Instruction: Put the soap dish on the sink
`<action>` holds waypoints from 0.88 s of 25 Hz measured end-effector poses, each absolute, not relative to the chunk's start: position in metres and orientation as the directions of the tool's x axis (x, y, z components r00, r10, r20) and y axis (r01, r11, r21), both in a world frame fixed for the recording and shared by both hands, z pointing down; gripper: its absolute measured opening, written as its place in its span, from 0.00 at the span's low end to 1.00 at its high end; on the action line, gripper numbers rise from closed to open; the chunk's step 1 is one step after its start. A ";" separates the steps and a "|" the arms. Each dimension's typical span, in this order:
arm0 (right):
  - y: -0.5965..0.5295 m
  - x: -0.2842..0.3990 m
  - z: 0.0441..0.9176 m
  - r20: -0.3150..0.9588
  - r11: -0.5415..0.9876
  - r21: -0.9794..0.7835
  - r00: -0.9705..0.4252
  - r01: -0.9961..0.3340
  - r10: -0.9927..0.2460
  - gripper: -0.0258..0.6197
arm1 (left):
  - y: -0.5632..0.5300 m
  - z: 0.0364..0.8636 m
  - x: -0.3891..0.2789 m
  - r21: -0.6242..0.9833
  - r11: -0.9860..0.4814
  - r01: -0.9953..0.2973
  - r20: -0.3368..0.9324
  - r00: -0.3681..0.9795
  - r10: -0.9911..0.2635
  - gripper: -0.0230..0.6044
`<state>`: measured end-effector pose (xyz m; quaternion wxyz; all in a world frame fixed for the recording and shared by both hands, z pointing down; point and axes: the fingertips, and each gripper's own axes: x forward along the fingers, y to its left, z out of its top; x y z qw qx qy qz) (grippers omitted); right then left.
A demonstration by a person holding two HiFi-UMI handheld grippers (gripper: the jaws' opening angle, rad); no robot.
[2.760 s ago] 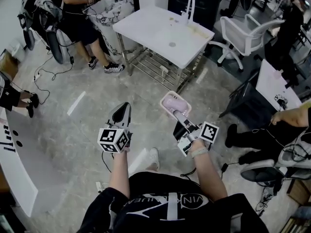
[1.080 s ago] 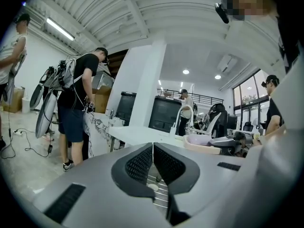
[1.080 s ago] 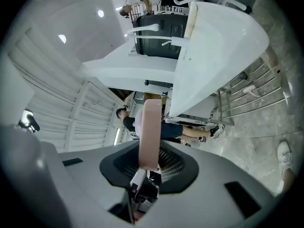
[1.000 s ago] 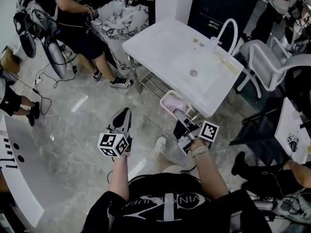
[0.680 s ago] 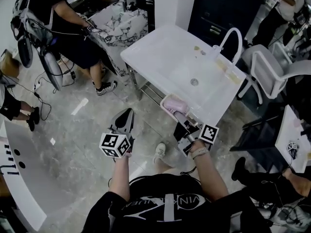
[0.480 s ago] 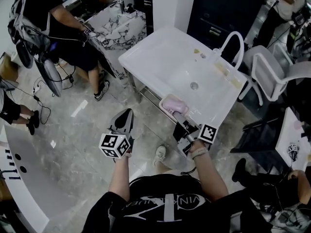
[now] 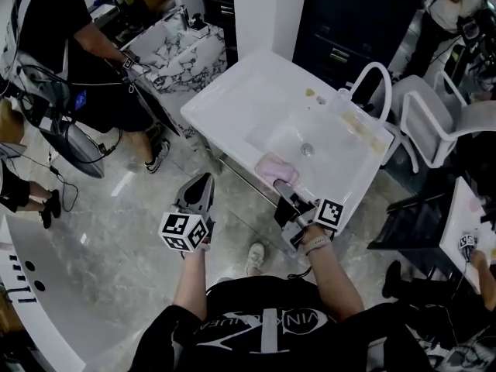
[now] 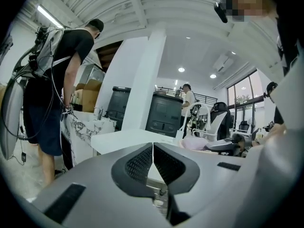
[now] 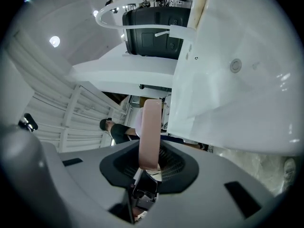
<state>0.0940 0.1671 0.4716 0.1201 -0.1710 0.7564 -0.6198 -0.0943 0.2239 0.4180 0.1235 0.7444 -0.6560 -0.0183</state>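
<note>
A pale pink soap dish (image 7: 277, 169) hangs over the near edge of the white sink (image 7: 232, 91), held by my right gripper (image 7: 284, 187), whose jaws are shut on its rim. In the right gripper view the pink soap dish (image 9: 151, 133) stands edge-on between the jaws, with the sink basin (image 9: 247, 80) and its drain close ahead. My left gripper (image 7: 198, 188) is shut and holds nothing, hovering over the floor to the left of the sink's front corner. In the left gripper view the jaws (image 8: 153, 152) meet, and the soap dish (image 8: 195, 143) shows far right.
A white curved faucet (image 7: 370, 78) rises at the sink's far side. A white chair (image 7: 438, 122) stands right of the sink. A marble-patterned counter (image 7: 182, 41) and a person in black (image 7: 54, 45) are at the far left. A curved white table (image 7: 39, 285) lies at the left.
Both grippers have come closer to the sink. The soap dish, earlier short of the sink's near edge, now sits over it. Neither gripper's jaws have changed.
</note>
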 end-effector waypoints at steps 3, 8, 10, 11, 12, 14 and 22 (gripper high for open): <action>0.157 0.091 0.477 0.040 0.177 -0.977 -0.912 -0.122 -0.407 0.18 | 0.211 0.418 -0.097 0.202 -0.117 -0.972 0.131 0.146 -0.981 0.07; 0.143 0.082 0.475 0.033 0.167 -0.980 -0.913 -0.110 -0.406 0.18 | 0.190 0.415 -0.103 0.194 -0.128 -0.973 0.128 0.154 -0.980 0.07; 0.138 0.080 0.476 0.040 0.162 -0.980 -0.913 -0.115 -0.406 0.18 | 0.183 0.415 -0.106 0.193 -0.130 -0.973 0.126 0.156 -0.980 0.07; 0.135 0.078 0.476 0.043 0.159 -0.980 -0.913 -0.117 -0.406 0.18 | 0.180 0.416 -0.108 0.195 -0.129 -0.972 0.124 0.155 -0.980 0.07; 0.132 0.077 0.476 0.044 0.157 -0.981 -0.913 -0.117 -0.406 0.18 | 0.176 0.416 -0.109 0.197 -0.129 -0.972 0.122 0.155 -0.980 0.07; 0.126 0.073 0.475 0.039 0.158 -0.981 -0.914 -0.112 -0.404 0.18 | 0.168 0.417 -0.111 0.200 -0.132 -0.971 0.119 0.158 -0.980 0.07; 0.105 0.070 0.476 0.057 0.161 -0.978 -0.912 -0.133 -0.407 0.18 | 0.137 0.417 -0.109 0.207 -0.164 -0.964 0.102 0.189 -0.977 0.07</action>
